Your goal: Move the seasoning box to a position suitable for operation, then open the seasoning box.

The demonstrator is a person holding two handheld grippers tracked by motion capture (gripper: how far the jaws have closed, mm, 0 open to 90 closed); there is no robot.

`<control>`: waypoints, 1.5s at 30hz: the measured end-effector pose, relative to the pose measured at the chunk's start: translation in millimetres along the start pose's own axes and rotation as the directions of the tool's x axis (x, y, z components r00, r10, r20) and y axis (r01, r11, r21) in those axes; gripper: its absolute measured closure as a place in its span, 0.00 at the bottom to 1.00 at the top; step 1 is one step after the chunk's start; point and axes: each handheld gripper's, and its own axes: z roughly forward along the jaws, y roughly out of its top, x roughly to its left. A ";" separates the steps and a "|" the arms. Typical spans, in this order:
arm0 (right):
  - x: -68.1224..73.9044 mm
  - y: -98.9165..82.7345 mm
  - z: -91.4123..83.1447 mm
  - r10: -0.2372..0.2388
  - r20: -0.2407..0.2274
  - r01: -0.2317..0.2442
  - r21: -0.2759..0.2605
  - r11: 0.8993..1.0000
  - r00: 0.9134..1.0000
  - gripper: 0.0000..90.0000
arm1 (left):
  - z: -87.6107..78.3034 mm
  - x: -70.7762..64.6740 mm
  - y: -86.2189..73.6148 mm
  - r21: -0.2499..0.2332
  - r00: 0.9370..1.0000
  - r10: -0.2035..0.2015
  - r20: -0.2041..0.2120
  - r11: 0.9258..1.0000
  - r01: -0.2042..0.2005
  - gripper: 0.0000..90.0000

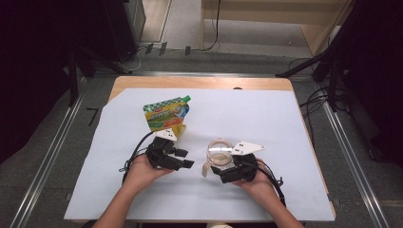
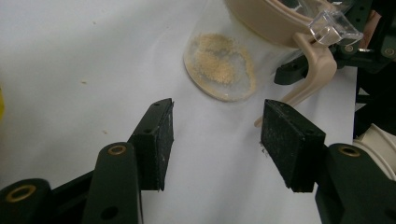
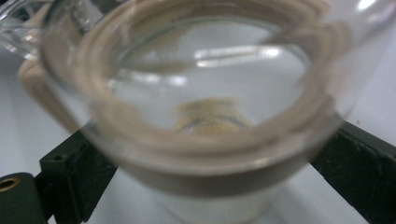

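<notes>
The right gripper (image 1: 223, 172) has its black jaws clamped on either side of a clear jar (image 1: 219, 152), just under its beige rim; the glass swells between the pads in the right gripper view, with pale brown powder (image 3: 210, 120) settled at the bottom. A beige clasp (image 2: 314, 74) and a clear lid tab (image 2: 334, 27) hang off the rim.

The left gripper (image 1: 184, 159) stands partly open with nothing between its flat, dusty rubber pads (image 2: 161, 140); the jar's round base is just ahead of them, apart from both.

A glossy green and yellow pouch (image 1: 166, 114) with a green spout lies flat just beyond the left gripper. Everything rests on a pale sheet (image 1: 266, 114) covering the wooden table (image 1: 199, 83); wide bare sheet stretches to the far and right edges, and to the left.
</notes>
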 end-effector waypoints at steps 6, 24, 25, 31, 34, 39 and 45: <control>3.5 -2.1 -18.2 -0.011 -0.012 0.011 -0.010 1.000 1.000 0.10 | 0.6 -0.4 -0.6 0.008 1.000 0.001 0.002 1.000 -0.001 0.50; 2.2 -4.9 -63.1 0.087 0.003 -0.087 -0.013 0.996 0.996 0.25 | 13.3 -9.3 7.2 0.050 0.998 -0.001 0.062 0.999 -0.002 0.78; 1.1 -5.0 -62.9 0.089 0.005 -0.089 -0.013 0.996 0.996 0.27 | 13.2 -10.6 8.0 0.047 0.998 0.008 0.059 0.999 -0.011 0.82; -1.4 -3.7 -64.1 0.092 0.013 -0.092 -0.006 0.996 0.996 0.40 | 17.4 -17.9 10.7 0.073 0.994 0.062 0.086 0.995 -0.068 1.00; -1.9 -3.4 -65.3 0.093 0.018 -0.093 -0.002 0.996 0.996 0.54 | 18.7 -19.8 12.8 0.068 0.994 0.051 0.100 0.996 -0.057 1.00; -3.2 -2.9 -67.6 0.107 -0.011 -0.108 -0.010 0.994 0.994 0.79 | 21.8 -22.1 14.5 0.052 0.995 0.054 0.079 0.997 -0.058 1.00; 2.0 -2.7 -62.9 0.094 -0.079 -0.092 0.028 0.995 0.992 0.99 | 26.7 -27.0 14.1 0.060 0.992 0.094 0.079 0.993 -0.098 1.00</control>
